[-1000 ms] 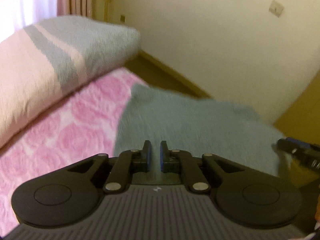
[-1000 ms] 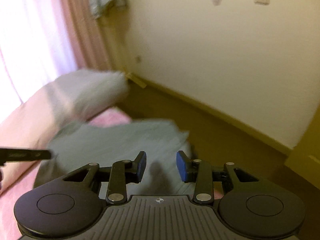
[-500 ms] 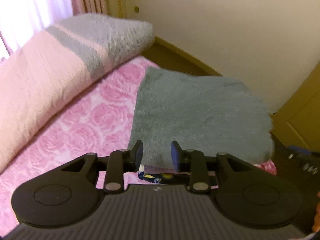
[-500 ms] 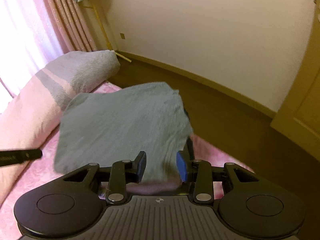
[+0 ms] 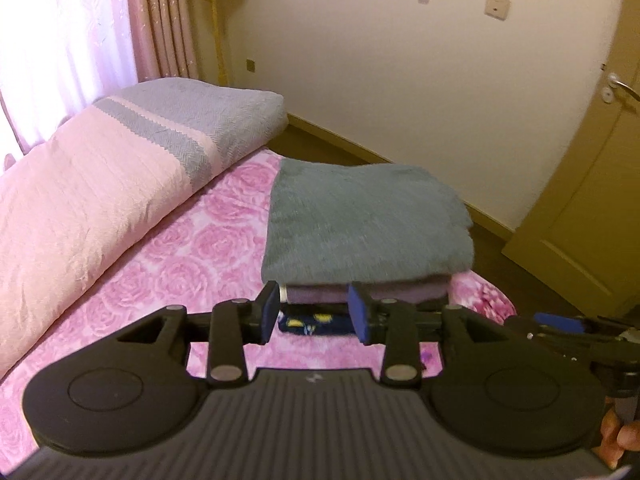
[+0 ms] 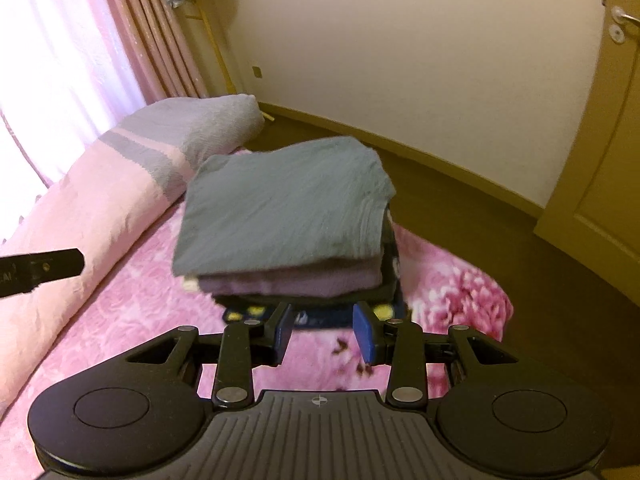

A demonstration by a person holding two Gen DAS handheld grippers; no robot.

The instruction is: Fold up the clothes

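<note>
A folded grey-green ribbed cotton garment (image 6: 284, 208) is stacked on a mauve knit (image 6: 292, 280); left gripper (image 5: 313, 312), just opened, and right gripper (image 6: 325, 332) are held spread, empty

Each wrist camera looks forward and steeply down past its own fingers from above the pink rose bedspread (image 5: 192, 248). Both face the stack of folded clothes (image 5: 364, 232) (image 6: 288, 216) nearby, the striped pillow (image 6: 168, 148), wall and door beyond.

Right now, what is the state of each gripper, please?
Left gripper: open, jaws just widened, holding nothing.
Right gripper: open, holding nothing.
</note>
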